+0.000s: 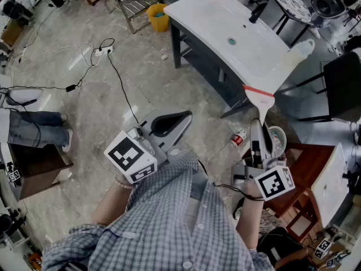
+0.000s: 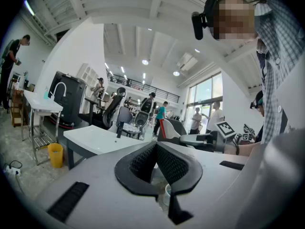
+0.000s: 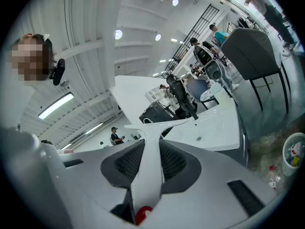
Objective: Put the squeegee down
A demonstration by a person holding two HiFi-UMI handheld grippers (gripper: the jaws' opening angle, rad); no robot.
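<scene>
A white squeegee [image 1: 260, 101] with a red strip along its blade is held by its handle in my right gripper [image 1: 258, 131], which is shut on it. Its blade lies at the near corner of the white sink top [image 1: 225, 33]; I cannot tell whether it touches. In the right gripper view the white handle [image 3: 148, 168] runs between the black pads, and the blade points toward the sink top [image 3: 214, 123]. My left gripper [image 1: 181, 118] hovers over the floor to the left, shut and empty. Its pads meet at the tip in the left gripper view [image 2: 156, 146].
A black faucet [image 1: 256, 10] stands on the sink top. On the floor are a yellow bucket [image 1: 159, 17], a power strip with cables [image 1: 102, 51], a small bottle [image 1: 239, 138] and a round bin [image 1: 277, 138]. A black chair [image 1: 344, 86] stands at the right. Another person's legs [image 1: 34, 126] are at the left.
</scene>
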